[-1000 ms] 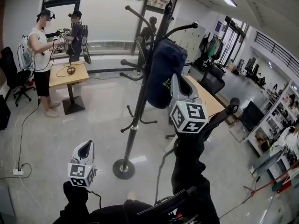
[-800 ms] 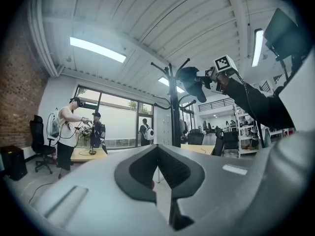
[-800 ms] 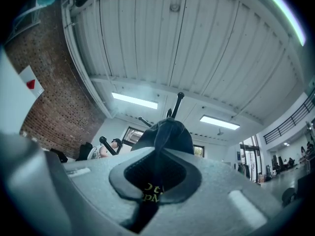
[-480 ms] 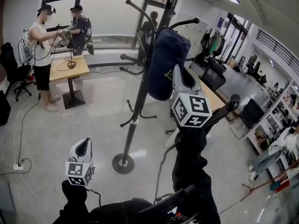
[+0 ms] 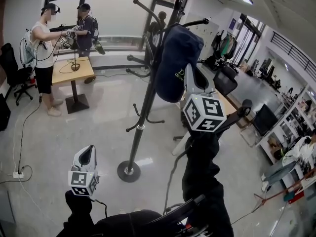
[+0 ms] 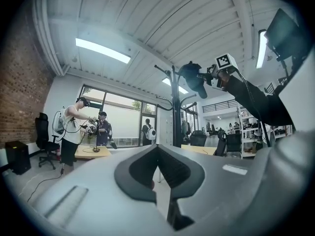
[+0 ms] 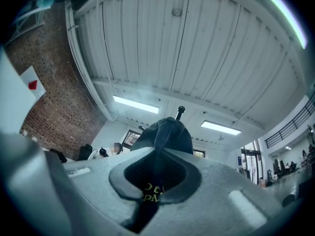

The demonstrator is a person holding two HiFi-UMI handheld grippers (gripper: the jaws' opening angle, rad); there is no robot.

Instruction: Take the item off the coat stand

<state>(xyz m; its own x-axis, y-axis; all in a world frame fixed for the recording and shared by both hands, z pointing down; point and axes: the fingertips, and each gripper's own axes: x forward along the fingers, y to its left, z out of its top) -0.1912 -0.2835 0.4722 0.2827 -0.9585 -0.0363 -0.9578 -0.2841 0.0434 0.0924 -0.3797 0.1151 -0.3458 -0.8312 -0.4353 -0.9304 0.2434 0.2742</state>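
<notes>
Since a second ago you have lifted your right gripper a little, and the navy fabric item has gone up with it, so its top now sits higher against the upper hooks of the coat stand. Your left gripper has hardly shifted.

In the right gripper view your right gripper has its jaws closed on a fold of the navy fabric item. The cloth with yellow lettering is pinched in the gap between them, and the bulk of it rises beyond the tips. Just past the item, in line with the jaws, the stand's top knob pokes up. From the head view the item's top overlaps one of the upper hooks. It may be still looped over that hook or merely in front of it; the angle does not settle that.

In the left gripper view your left gripper has its jaws together with nothing between them. Well ahead of them and above their line stands the coat stand, with the navy fabric item high at its right. To the left of the jaws' line, two people stand at a wooden tabletop, far off.
</notes>
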